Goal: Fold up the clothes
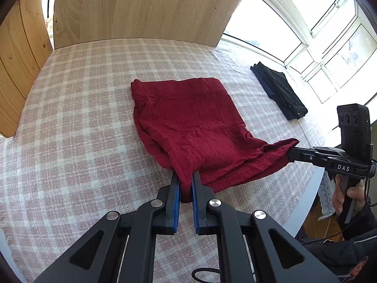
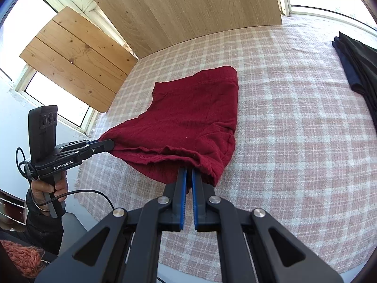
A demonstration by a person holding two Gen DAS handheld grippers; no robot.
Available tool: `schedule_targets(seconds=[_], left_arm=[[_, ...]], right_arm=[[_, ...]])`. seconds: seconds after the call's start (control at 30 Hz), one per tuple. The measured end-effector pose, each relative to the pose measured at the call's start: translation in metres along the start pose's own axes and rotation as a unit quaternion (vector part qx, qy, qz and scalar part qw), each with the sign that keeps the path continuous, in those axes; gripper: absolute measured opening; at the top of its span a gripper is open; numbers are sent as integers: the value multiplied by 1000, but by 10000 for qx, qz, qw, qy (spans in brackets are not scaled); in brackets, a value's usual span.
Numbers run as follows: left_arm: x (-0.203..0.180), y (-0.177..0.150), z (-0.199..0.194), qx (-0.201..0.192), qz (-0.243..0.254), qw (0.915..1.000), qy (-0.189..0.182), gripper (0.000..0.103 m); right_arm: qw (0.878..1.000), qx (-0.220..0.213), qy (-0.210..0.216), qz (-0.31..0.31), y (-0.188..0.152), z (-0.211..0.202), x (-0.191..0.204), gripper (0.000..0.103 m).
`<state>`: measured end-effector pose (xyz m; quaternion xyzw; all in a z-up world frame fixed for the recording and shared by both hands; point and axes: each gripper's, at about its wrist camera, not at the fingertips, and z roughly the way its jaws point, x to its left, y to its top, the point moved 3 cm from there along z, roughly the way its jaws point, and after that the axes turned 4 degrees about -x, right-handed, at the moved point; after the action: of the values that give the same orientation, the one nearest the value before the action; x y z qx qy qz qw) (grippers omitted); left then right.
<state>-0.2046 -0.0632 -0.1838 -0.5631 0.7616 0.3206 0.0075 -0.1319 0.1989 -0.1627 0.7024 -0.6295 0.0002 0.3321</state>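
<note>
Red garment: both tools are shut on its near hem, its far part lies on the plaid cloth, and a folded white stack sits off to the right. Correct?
One thing is wrong: the stack is dark, black over navy, not white; the left wrist view shows it. The rest holds: the left tool and right tool are both shut on the near hem of the red garment, whose far part lies on the plaid cloth.

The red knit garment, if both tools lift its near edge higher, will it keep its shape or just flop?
Probably flop: the red knit garment already sags and bunches between the left tool and right tool. Its ribbed knit looks soft and light. It seems unlikely to slip, since each tool is shut on gathered hem.
</note>
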Motion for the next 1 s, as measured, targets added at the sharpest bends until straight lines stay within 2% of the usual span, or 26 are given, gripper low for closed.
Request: schedule_targets(seconds=[0.07,0.2,0.27,0.4,0.53,0.6,0.67,0.93,0.97,1.0], left_arm=[[5,-8,8,167,-276,9994,-145,8],[14,-30,32,591,-507,9969,-104,8],[17,-33,34,611,-615,9960,-195,8],[18,-35,32,558,-706,9955,-286,8],[21,-37,33,539,-777,9951,-302,8],[23,-39,33,536,-823,9947,-313,8],[24,-40,34,532,-869,9943,-324,8],[28,-42,32,459,-975,9935,-366,8],[28,-42,33,449,-973,9935,-377,8],[28,-41,33,439,-972,9935,-389,8]], right_arm=[[9999,107,4,-63,-2,4,0,5],[9979,636,-17,-102,-22,23,-7,5],[9941,1080,-11,-70,-37,35,-14,5],[9887,1483,-139,-192,-45,29,-19,6],[9938,970,-56,-539,-4,7,0,6],[9923,836,183,-897,21,17,23,5],[9869,898,386,-1282,38,45,48,5],[9614,1862,597,-1938,26,166,91,4],[9572,1982,623,-2018,25,181,97,0],[9566,1974,649,-2042,28,179,99,0]])
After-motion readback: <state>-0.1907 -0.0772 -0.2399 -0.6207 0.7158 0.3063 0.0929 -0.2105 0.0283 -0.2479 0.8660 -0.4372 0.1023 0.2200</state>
